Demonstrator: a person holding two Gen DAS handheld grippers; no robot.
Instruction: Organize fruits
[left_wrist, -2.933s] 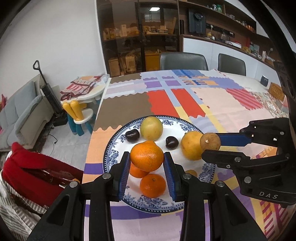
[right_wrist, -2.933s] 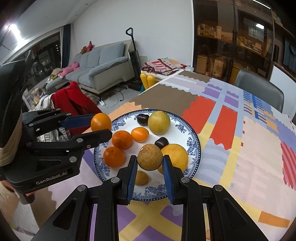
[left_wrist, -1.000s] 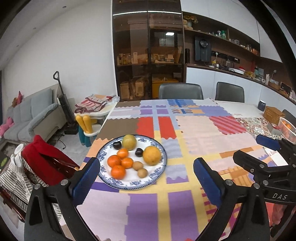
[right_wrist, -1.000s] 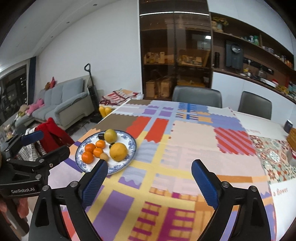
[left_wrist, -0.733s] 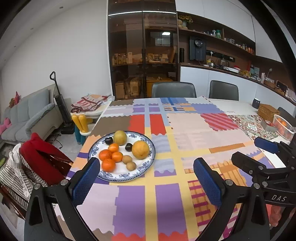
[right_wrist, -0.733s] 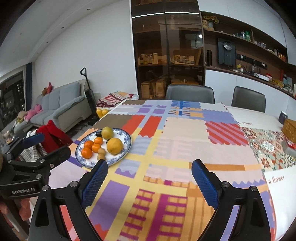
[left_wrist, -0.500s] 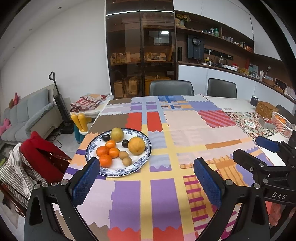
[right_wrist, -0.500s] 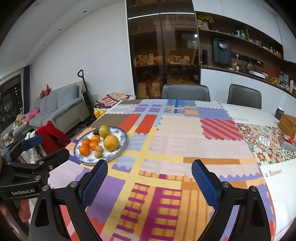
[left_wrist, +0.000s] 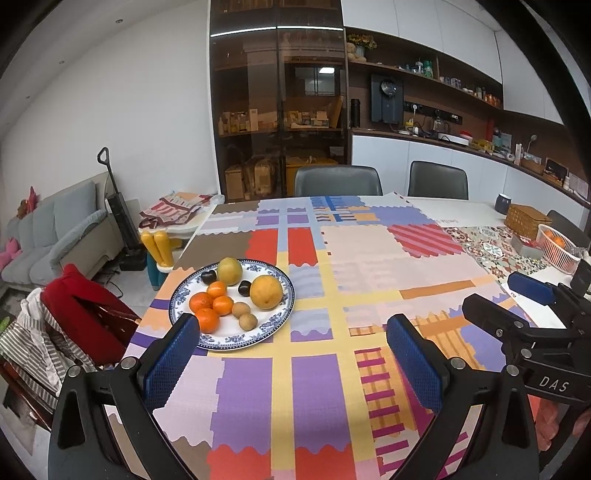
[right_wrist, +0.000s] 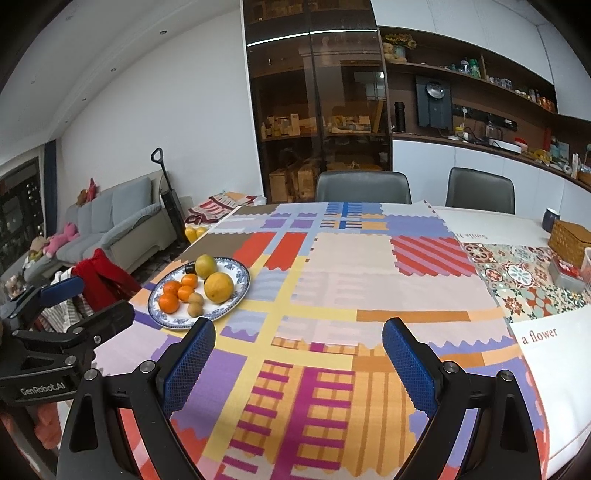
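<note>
Both hand-held grippers, left (left_wrist: 291, 363) and right (right_wrist: 297, 358), hung wide open and empty over the table (left_wrist: 369, 266), fruit sat grouped on the plate (left_wrist: 275, 328); sorting looked finished, nothing left to grasp.

A blue-rimmed plate (left_wrist: 273, 326) of fruit sits on the left of a patchwork tablecloth (left_wrist: 332, 387): four mandarins (left_wrist: 201, 302) nearest, two kiwis (left_wrist: 241, 309) beside them, a large orange (left_wrist: 266, 291) to their right, a pear (left_wrist: 229, 271) and two dark plums (left_wrist: 208, 277) at the far side. The left gripper (left_wrist: 291, 365) is spread wide in the foreground, holding nothing; the right gripper (left_wrist: 517, 306) reaches in from the right edge.
</note>
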